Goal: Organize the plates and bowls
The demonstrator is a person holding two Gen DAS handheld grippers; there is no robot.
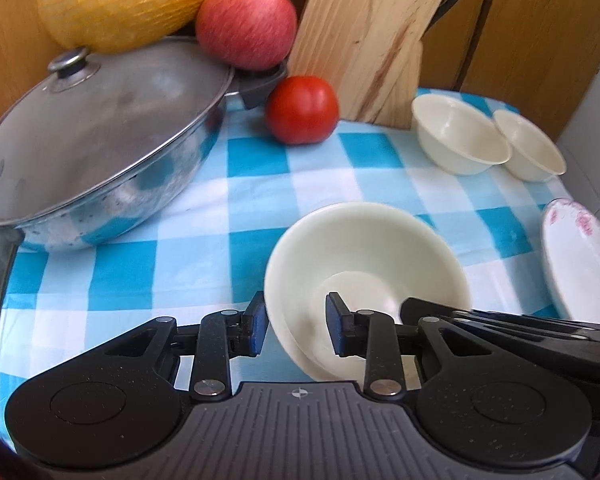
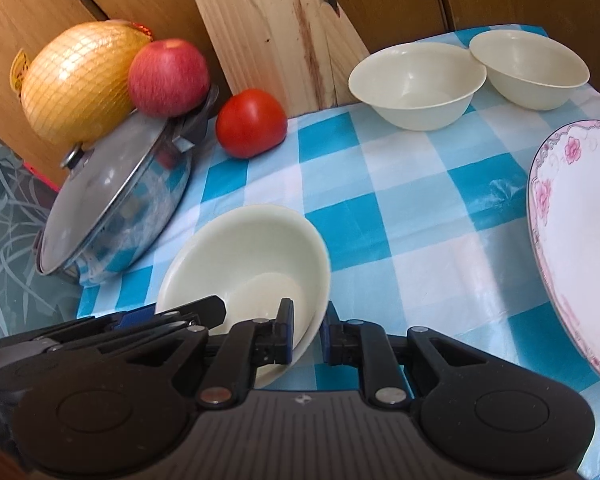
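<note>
A cream bowl sits tilted between both grippers, above the blue checked cloth. My left gripper straddles its left rim, with a visible gap at the fingers. My right gripper straddles its right rim, fingers close on either side; whether they pinch it I cannot tell. The bowl also shows in the right wrist view. Two more cream bowls stand side by side at the far right. A pink-flowered plate lies at the right edge.
A lidded steel pot stands at the left, with an apple and a netted yellow fruit behind it. A tomato lies mid-back. A wooden board leans on the brown cabinet.
</note>
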